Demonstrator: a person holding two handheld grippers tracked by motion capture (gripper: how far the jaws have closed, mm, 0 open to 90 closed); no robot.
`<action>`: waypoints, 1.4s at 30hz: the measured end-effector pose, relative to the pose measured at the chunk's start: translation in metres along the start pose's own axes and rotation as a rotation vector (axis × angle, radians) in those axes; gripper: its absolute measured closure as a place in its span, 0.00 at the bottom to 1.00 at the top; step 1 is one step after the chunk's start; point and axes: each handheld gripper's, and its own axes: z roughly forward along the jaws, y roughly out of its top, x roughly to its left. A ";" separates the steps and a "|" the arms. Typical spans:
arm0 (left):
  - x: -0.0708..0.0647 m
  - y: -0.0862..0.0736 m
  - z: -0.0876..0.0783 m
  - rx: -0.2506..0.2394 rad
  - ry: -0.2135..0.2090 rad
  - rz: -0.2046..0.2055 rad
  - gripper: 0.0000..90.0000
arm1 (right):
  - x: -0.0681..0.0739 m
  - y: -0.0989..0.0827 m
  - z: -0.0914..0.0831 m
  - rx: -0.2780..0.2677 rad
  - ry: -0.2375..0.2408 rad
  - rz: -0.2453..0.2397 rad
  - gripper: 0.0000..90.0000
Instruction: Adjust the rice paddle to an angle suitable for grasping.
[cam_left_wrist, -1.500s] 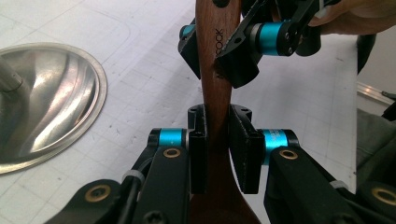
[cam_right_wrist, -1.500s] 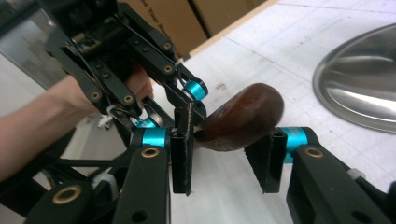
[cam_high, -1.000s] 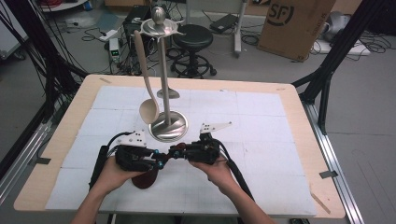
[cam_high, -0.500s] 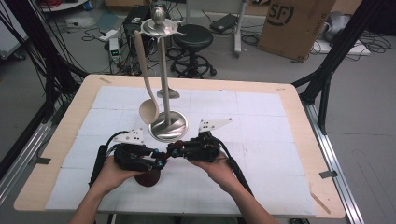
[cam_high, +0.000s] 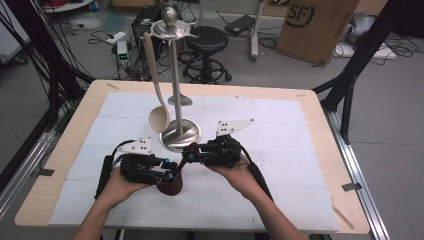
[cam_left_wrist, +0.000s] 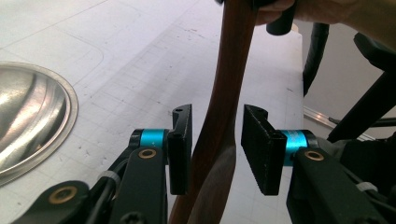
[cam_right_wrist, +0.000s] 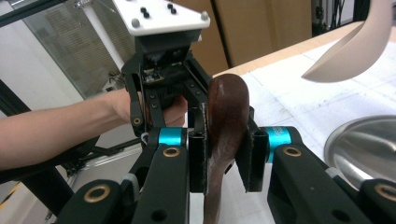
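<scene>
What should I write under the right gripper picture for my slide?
Right gripper clamps a dark wooden spoon while the left gripper waits behind.

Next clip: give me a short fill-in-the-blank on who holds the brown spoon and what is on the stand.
1. The right gripper is shut on the brown spoon's ____.
2. The left gripper's fingers stand ____ beside the spoon's handle, having just been opening.
3. A ____ spoon hangs from the metal stand.

Missing words: handle; open; beige
</scene>
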 end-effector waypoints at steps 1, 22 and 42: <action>0.000 0.000 0.000 -0.003 0.000 -0.001 0.73 | 0.000 0.001 0.000 -0.001 -0.003 -0.003 0.85; 0.005 -0.008 -0.005 0.027 0.018 -0.008 0.78 | 0.003 -0.019 0.021 -0.034 -0.060 -0.001 0.79; 0.006 -0.010 -0.007 0.024 0.038 -0.007 0.77 | 0.006 -0.039 0.028 -0.083 -0.091 0.018 0.85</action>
